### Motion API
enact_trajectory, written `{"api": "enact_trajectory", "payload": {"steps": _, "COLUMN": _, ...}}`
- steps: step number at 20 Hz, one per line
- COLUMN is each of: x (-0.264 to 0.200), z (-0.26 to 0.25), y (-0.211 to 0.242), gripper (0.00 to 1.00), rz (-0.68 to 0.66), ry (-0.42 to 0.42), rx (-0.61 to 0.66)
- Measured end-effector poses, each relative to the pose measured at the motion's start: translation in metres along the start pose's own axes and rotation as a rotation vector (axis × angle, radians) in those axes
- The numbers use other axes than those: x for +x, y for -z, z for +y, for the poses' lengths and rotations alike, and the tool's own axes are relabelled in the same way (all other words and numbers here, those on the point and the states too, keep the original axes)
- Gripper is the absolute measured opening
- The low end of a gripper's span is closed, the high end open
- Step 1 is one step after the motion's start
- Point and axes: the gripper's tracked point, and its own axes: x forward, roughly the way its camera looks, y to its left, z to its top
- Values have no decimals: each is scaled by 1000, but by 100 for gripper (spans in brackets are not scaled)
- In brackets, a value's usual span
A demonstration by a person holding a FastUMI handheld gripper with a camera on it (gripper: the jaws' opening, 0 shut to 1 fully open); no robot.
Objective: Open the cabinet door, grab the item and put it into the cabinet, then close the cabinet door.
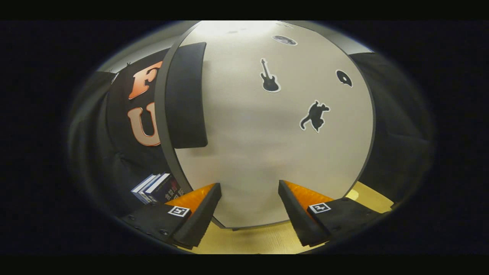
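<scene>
White cabinet door [259, 152] shut | hand-held gripper [250, 198] fingers apart, empty

Pale grey cabinet door [263, 152], black stickers [314, 116], seemingly black handle [187, 95].

A pale wooden tabletop [252, 240] carries everything here. The cabinet [267, 152] stands on it, door shut, and a small stack of books [154, 188] sits just beside the cabinet.

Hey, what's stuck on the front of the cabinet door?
On the cabinet door: a guitar sticker, a cat sticker, and a dark handle. The cabinet's inside is hidden behind it. The tongs are open, holding nothing.
</scene>
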Motion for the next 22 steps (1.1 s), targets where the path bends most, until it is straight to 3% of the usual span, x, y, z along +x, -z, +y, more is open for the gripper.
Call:
{"api": "enact_trajectory", "payload": {"steps": 6, "x": -85, "z": -23, "y": -8, "gripper": 98, "rz": -21, "ry": 57, "rx": 33}}
{"api": "enact_trajectory", "payload": {"steps": 10, "x": -140, "z": -39, "y": -26, "gripper": 98, "rz": -23, "ry": 71, "rx": -13}}
{"api": "enact_trajectory", "payload": {"steps": 22, "x": -279, "z": -83, "y": -97, "gripper": 98, "rz": -178, "ry": 172, "rx": 21}}
